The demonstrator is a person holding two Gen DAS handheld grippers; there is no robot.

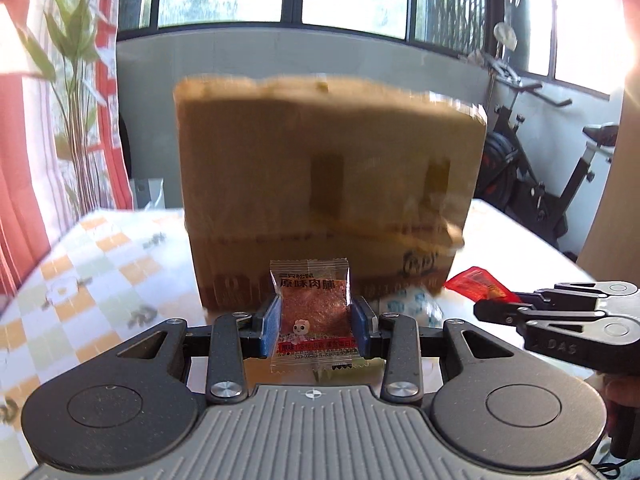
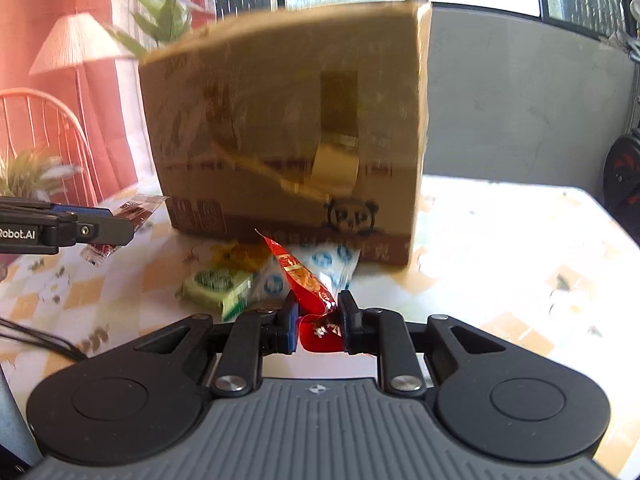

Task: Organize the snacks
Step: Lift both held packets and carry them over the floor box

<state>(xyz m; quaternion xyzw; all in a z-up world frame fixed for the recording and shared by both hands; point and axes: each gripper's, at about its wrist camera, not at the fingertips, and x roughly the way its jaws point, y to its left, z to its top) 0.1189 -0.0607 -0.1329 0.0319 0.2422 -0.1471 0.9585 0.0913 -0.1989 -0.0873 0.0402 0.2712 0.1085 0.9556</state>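
A tall brown cardboard box (image 1: 328, 184) stands on the table ahead; it also fills the right wrist view (image 2: 288, 120). My left gripper (image 1: 316, 330) is shut on a clear jerky packet (image 1: 312, 312) with a reddish slab inside, held above the table in front of the box. My right gripper (image 2: 318, 320) is shut on a red snack packet (image 2: 308, 284); it shows at the right of the left wrist view (image 1: 476, 282). On the table by the box's foot lie a green packet (image 2: 218, 284), a yellow packet (image 2: 236, 256) and white-and-blue packets (image 2: 332, 258).
The table carries a checked cloth (image 1: 92, 272). A plant (image 1: 76, 80) and red curtain stand at the left, an exercise bike (image 1: 552, 184) at the right. A lamp (image 2: 76, 44) and chair (image 2: 44, 128) stand behind the table's left side.
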